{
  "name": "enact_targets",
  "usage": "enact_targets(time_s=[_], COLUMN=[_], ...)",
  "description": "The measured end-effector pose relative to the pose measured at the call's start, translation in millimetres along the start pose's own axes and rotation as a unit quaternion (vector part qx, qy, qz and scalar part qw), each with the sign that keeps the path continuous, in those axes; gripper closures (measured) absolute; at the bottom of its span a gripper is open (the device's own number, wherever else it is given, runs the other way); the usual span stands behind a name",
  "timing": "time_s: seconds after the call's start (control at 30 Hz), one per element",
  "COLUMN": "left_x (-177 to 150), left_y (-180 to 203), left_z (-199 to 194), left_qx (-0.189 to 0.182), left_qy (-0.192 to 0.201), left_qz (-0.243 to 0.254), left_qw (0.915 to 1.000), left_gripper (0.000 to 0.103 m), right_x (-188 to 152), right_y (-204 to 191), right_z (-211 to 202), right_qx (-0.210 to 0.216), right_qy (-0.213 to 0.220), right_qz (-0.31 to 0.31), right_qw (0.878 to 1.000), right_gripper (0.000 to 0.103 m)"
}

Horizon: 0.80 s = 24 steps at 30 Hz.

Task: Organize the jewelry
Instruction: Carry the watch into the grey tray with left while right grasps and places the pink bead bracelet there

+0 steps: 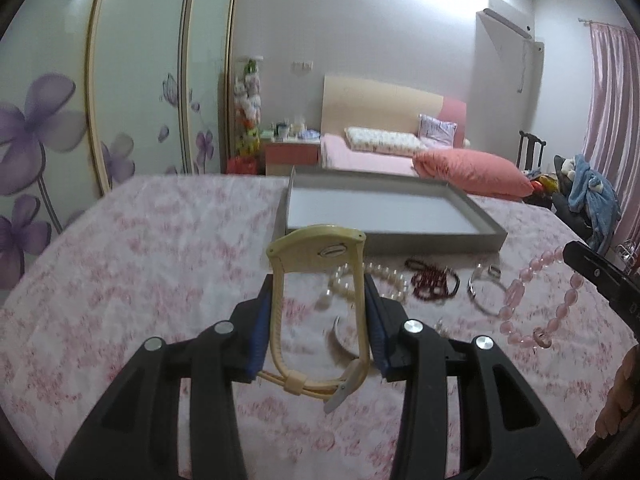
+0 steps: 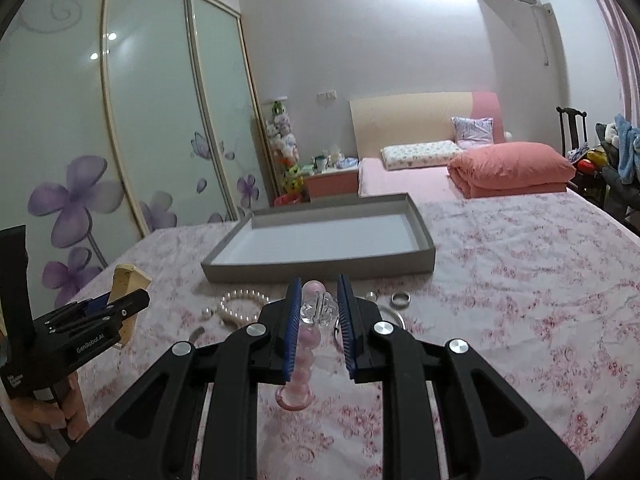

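Tall sliding wardrobe doors (image 2: 132,128) of frosted glass, printed with purple flowers, fill the left wall. Against the far pale wall stands a bed (image 1: 372,156) with a cream headboard (image 2: 412,114), a folded coral duvet (image 2: 512,168) and pillows. Pink curtains (image 1: 612,120) hang at right, and a ceiling light glares overhead.

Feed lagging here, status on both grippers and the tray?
Left gripper shut on cream watch. Right gripper holds pink bead bracelet. Grey tray ahead, path clear.
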<state>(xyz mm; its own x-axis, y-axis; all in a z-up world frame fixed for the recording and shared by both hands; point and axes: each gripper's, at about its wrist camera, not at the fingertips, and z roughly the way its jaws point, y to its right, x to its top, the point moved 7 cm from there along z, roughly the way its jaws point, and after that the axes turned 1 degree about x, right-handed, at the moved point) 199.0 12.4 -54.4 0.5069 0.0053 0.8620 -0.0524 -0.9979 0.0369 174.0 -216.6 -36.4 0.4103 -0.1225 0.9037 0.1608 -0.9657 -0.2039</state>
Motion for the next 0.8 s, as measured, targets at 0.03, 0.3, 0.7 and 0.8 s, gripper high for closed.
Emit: enact_targets(time_s=[0.03, 0.3, 0.7, 0.8], left_x=[3, 31, 77, 82], left_y=[2, 17, 37, 41], left_z=[0, 10, 50, 71], left_qx=[0.001, 0.009, 0.021, 0.018], left_qy=[0.006, 0.035, 0.068, 0.058], left_qz=[0.003, 0.019, 0.035, 0.036], left_qw=[1.0000, 0.9992, 0.9968, 0.9975], left_gripper=[0.062, 0.062, 0.062, 0.062], right_x=[1, 27, 76, 80], right_y=[0, -2, 4, 8], right_z=[0, 5, 47, 69], right_qx=[0.000, -0.007, -0.022, -0.025], right_qy=[0.003, 0.040, 0.084, 0.075], right_qz=[-0.001, -0.014, -0.029, -0.026], right_qw=[1.000, 0.999, 0.996, 0.997], right_gripper=[0.084, 0.084, 0.084, 0.084])
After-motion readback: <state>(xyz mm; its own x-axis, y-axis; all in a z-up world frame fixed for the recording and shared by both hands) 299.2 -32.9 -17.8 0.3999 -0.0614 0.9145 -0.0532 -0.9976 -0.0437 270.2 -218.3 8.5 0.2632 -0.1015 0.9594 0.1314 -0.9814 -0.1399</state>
